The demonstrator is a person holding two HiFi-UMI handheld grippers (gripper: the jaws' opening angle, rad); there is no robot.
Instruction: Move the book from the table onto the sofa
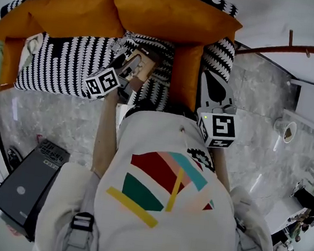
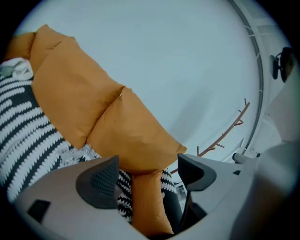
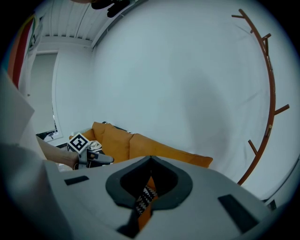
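I count two grippers in my feed and one book. The book point(image 1: 145, 64) lies on the seat of the sofa point(image 1: 68, 61), on the black-and-white patterned cover, near the right end of the seat. From the head view, the left gripper point(image 1: 131, 66) hangs right over the book's near edge, but I cannot tell whether it touches it. In its own view the left gripper point(image 2: 150, 173) has both jaws wide apart with nothing between them, only sofa behind. The right gripper point(image 1: 214, 92) sits off to the right, over the sofa's right arm. Its own view shows the right gripper point(image 3: 150, 159) with its jaw tips together and nothing caught in them.

I count four orange cushions: two large back cushions point(image 1: 69, 8), side by side along the sofa's back, and two narrow side cushions point(image 1: 186, 75), one at each end of the seat. One pale bundle of cloth point(image 1: 34, 43) rests at the left end. On the marble floor stands one black case point(image 1: 26, 186), well apart from the sofa. One brown branch-shaped coat stand point(image 3: 267, 93) curves up by the white wall.
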